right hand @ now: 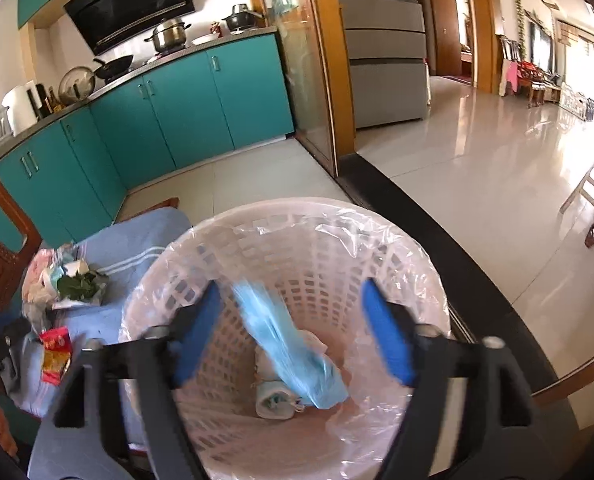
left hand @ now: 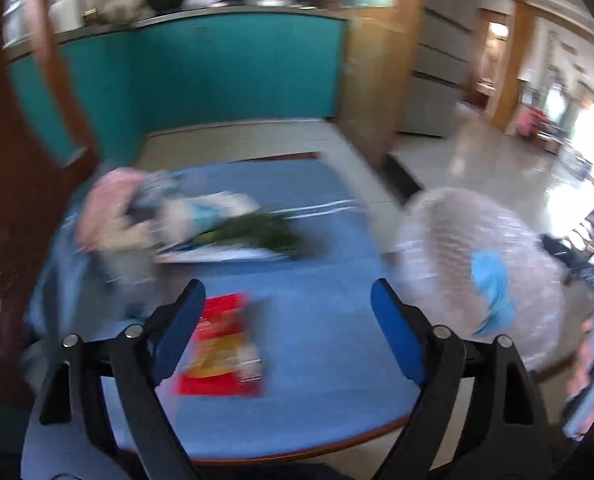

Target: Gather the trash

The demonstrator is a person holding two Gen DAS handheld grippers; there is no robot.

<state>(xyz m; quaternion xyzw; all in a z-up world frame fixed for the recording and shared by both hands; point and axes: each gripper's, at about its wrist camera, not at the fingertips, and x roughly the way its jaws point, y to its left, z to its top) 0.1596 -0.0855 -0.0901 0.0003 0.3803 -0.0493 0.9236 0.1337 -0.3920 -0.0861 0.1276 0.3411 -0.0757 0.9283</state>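
Right wrist view: white basket (right hand: 417, 248), plastic-lined, holds blue bag (right hand: 297, 356), wrapped wad (right hand: 273, 400) | right gripper (right hand: 293, 332) spread, empty | left gripper (left hand: 285, 320) released, empty

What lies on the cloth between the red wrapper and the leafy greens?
Nothing: bare blue cloth separates the red wrapper from the greens, clearest in the left wrist view.

wrapper (right hand: 55, 354) on table (right hand: 149, 232), basket (right hand: 337, 248) right
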